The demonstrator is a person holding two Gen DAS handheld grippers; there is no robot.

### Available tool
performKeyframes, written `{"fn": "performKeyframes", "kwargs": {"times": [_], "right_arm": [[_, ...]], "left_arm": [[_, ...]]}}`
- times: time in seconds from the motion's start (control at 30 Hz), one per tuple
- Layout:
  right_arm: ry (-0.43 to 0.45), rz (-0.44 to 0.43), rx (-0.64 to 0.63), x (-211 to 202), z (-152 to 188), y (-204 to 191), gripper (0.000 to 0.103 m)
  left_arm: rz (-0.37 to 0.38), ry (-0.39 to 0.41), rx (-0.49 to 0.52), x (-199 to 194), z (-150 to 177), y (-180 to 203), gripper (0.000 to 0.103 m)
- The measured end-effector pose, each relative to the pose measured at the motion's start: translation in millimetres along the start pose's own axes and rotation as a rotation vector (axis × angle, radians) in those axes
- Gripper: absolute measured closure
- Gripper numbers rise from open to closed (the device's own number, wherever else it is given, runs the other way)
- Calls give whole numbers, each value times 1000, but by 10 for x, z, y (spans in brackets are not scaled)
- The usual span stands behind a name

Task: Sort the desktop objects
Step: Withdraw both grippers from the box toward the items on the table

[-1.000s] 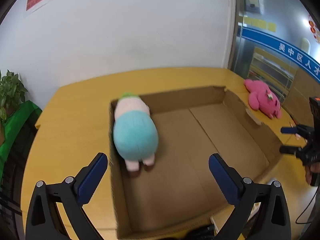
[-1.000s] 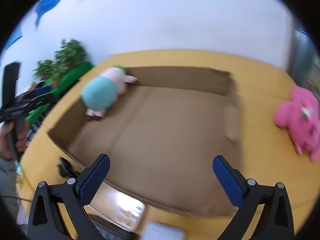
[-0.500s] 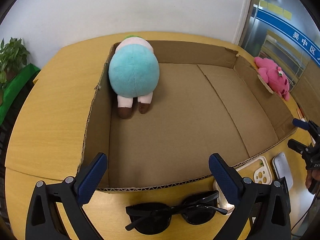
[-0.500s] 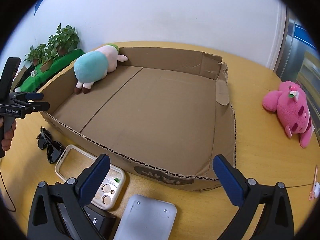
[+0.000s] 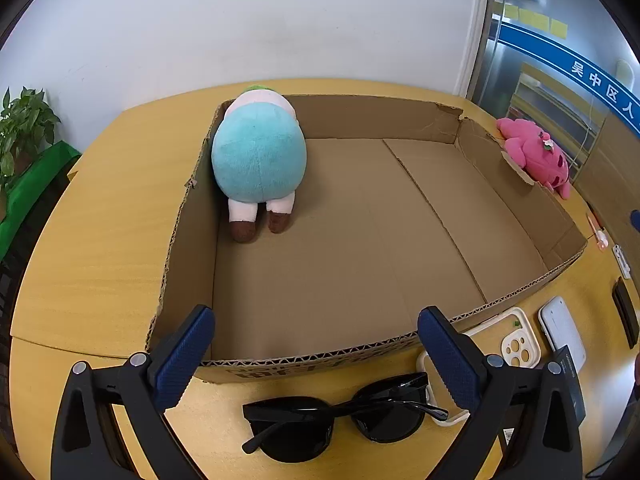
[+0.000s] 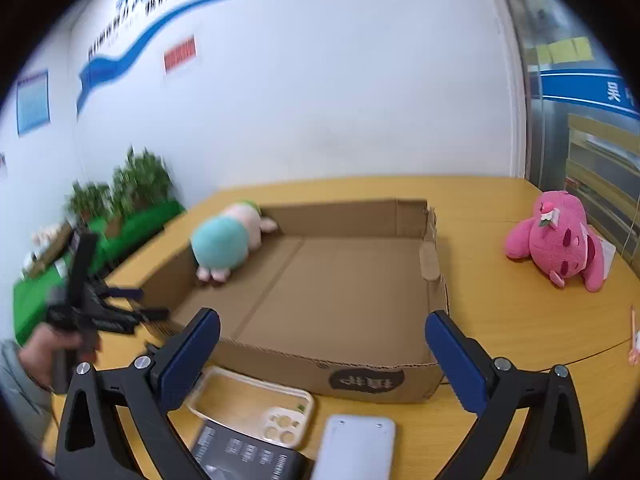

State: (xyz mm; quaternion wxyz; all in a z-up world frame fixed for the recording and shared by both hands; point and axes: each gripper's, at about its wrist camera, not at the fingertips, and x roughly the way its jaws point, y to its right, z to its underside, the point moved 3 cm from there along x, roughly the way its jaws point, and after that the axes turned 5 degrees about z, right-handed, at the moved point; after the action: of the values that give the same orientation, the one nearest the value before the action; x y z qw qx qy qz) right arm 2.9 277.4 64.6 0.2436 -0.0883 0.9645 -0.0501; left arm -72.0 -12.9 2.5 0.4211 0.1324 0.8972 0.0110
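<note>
A low cardboard box (image 5: pixel 400 354) (image 6: pixel 280 354) lies on the yellow table. A teal and white plush (image 5: pixel 259 166) (image 6: pixel 224 242) lies in its far left corner. A pink plush (image 5: pixel 536 156) (image 6: pixel 556 242) lies on the table right of the box. Black sunglasses (image 5: pixel 340 422) lie in front of the box, under my left gripper (image 5: pixel 316 360), which is open and empty. A cream phone case (image 5: pixel 516 346) (image 6: pixel 256 404), a white device (image 5: pixel 562 332) (image 6: pixel 356 446) and a black box (image 6: pixel 244 454) lie near the front edge. My right gripper (image 6: pixel 322 360) is open and empty above them.
Potted plants on a green stand (image 5: pixel 24 148) (image 6: pixel 120 208) stand left of the table. A white wall is behind. A pink pen (image 5: pixel 596 228) (image 6: pixel 634 340) and a small dark item (image 5: pixel 624 316) lie on the table's right side.
The left gripper pulled back slightly; the sunglasses now sit higher between its fingers. The right gripper tilted up and shifted, so the wall fills more of its view.
</note>
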Motion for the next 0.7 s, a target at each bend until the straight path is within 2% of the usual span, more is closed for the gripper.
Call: {"fn": "performKeyframes", "kwargs": {"times": [0.07,0.23,0.33,0.4,0.43,0.47,0.5,0.53,0.57,0.6,0.63,0.67,0.7], "right_arm": [[31,-4,29,-111,-19,40,1],[-60,50,-7,-23,-14,-1,1],[-89,53,-35,43,41,-75,1],[-96,12,-37,48,98,-105,7],[-100,-2,-40,57,122,-125,29],[-114,-21,-52,68,145,-146,58],[-124,-25,-61,79,177,-162,68],[-125,-27,-65,79,196,-173,72],[-121,-33,-67,62,211,-178,72],[-109,-46,-65,21,221,-178,72],[-100,-52,-65,-20,219,-185,70],[-90,-54,-68,-63,218,-187,60],[-80,-47,-75,-101,213,-188,50]], "left_arm": [[3,1,5,-1,-5,-3,1],[-32,14,-10,-64,-47,2,1],[-87,85,12,-273,-75,120,1],[-101,153,64,-476,-83,286,1],[-96,185,85,-567,-80,360,1],[-75,228,101,-688,-64,450,1],[-53,260,105,-771,-48,498,1],[-30,296,102,-857,-26,533,9],[1,320,96,-928,-5,567,32],[47,307,89,-953,15,602,48],[74,284,81,-946,21,615,76],[102,263,67,-937,29,620,83],[122,263,46,-949,43,613,83]]}}
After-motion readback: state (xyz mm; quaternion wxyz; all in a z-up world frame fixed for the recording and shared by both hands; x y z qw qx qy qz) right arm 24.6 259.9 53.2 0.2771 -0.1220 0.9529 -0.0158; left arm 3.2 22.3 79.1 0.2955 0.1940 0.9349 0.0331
